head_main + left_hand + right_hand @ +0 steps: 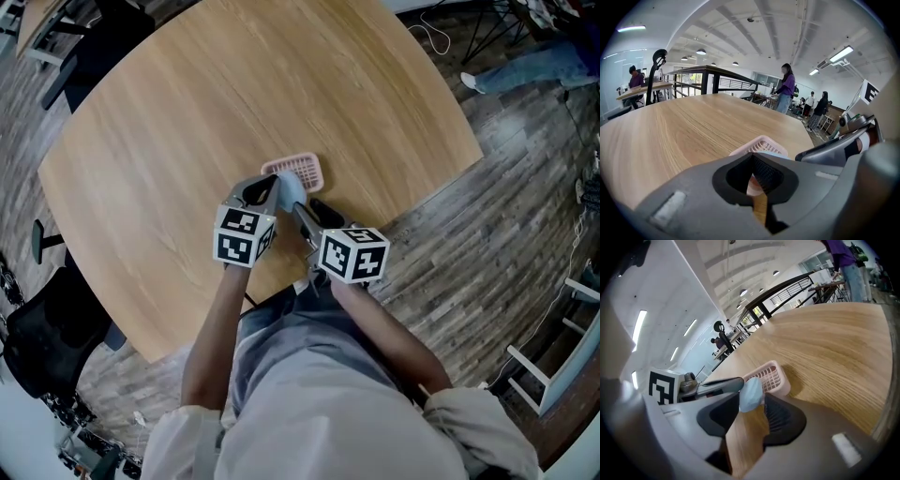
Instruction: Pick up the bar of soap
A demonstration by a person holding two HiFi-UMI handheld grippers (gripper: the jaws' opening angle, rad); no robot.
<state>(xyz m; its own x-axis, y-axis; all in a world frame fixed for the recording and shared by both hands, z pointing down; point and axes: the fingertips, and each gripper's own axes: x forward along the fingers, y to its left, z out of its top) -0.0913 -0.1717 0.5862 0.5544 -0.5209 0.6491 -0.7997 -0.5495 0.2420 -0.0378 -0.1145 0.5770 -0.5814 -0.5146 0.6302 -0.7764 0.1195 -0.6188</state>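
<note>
**While the right gripper (302,208) gapes, the bar of soap (289,192) sits at its tips**

Where the head view looks down on the wooden table (169,141), both grippers meet at the near edge of a pink dish (305,169). The pale-blue soap is just in front of it, with the left gripper (272,187) beside. Left gripper view: jaws drawn together at the tips, dish pink showing through the slit. Right gripper view: jaws spread, soap between the tips, dish right behind. Pad contact unclear.

The colours we see
Pale blue bar of soap (751,394), pink slotted plastic soap dish (772,377), light-brown wood-grain counter (234,94), grey-brown plank-patterned floor (469,234).
</note>
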